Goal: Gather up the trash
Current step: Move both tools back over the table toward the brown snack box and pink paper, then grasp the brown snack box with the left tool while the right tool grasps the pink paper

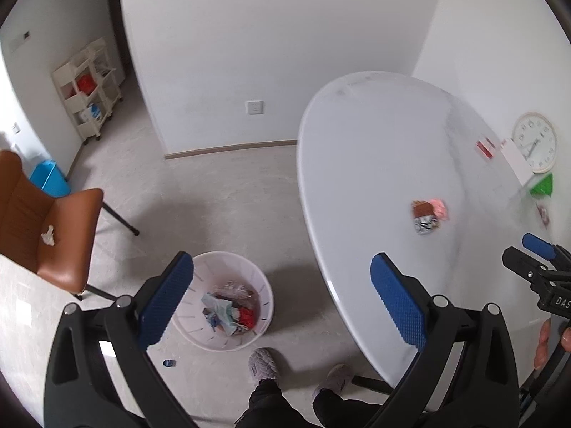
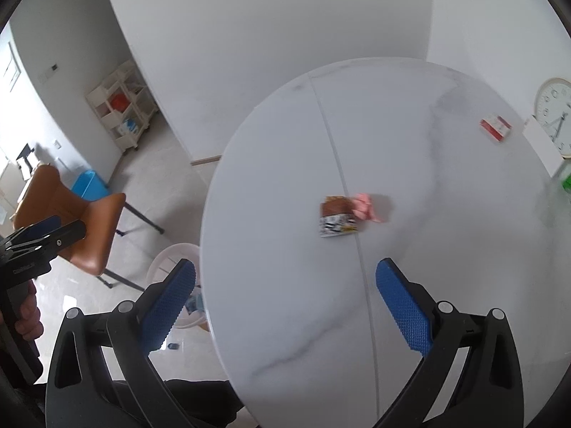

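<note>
A brown and white snack wrapper [image 2: 337, 220] and a crumpled pink paper [image 2: 367, 208] lie together on the round white table [image 2: 285, 321]; both show in the left wrist view, wrapper [image 1: 424, 217] and paper [image 1: 440, 208]. A white trash basket [image 1: 221, 308] with several scraps inside stands on the floor left of the table. My left gripper [image 1: 282, 299] is open and empty, above the floor between basket and table. My right gripper [image 2: 285, 306] is open and empty over the table's near part, short of the wrapper.
A brown chair [image 1: 50, 235] with a white tissue [image 1: 48, 235] on its seat stands at the left. A small blue scrap [image 1: 168, 363] lies on the floor by the basket. A red box [image 2: 495, 127], a clock [image 2: 555, 116] and a green item [image 1: 542, 185] sit at the table's far right.
</note>
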`<state>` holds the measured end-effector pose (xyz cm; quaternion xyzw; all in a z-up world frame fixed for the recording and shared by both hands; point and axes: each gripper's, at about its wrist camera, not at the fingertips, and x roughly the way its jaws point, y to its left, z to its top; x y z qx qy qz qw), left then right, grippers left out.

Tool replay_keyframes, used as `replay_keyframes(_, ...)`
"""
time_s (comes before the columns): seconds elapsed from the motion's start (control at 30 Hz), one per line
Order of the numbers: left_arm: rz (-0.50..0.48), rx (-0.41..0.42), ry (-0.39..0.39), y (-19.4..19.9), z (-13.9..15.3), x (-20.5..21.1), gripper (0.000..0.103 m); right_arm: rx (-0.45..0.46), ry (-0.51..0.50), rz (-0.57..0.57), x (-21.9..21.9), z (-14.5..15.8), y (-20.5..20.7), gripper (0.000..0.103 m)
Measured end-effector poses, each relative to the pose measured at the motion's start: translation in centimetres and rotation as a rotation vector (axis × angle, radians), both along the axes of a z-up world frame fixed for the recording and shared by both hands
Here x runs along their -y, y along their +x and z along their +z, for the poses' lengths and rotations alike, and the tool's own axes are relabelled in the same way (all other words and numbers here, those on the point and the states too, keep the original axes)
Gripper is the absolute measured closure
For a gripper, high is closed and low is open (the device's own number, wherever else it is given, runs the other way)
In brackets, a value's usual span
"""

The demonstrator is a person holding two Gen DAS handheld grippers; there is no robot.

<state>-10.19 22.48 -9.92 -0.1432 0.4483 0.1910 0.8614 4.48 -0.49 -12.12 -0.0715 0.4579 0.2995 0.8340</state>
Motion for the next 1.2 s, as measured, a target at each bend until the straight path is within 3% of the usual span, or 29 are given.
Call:
replay_keyframes(0.33, -0.098, -0.024, 0.016, 2.9, -0.1, 4.1, 0.008, -0.012, 0.019, -0.042, 3.0, -0.8, 0.5, 0.003)
replay_keyframes(0.5, -0.120, -0.040, 0.019, 4.0, -0.4, 4.7, 0.008, -0.006, 0.021, 0.006, 3.5, -2.5, 3.4, 0.004)
replay_keyframes(0.7, -0.130, -0.070, 0.032, 5.6, -1.1, 6.2, 0.008, -0.020, -0.119, 0.141, 1.8, -7.2, 9.8, 0.029)
replay_keyframes(0.9, -0.112, -0.112, 0.000, 7.5, -2.6, 8.4, 0.008, -0.035, -0.246, 0.377, -0.8, -12.2, 15.2, 0.039)
replay_keyframes(1.07, -0.071, -0.159, -0.015, 9.5, -3.8, 9.7, 0.008, -0.063, -0.243, 0.485, -2.0, -13.9, 16.6, 0.042)
replay_keyframes(1.2, -0.059, -0.172, -0.036, 11.2, -4.7, 11.0, 0.008, -0.076, -0.243, 0.529, -2.3, -14.7, 16.7, 0.061)
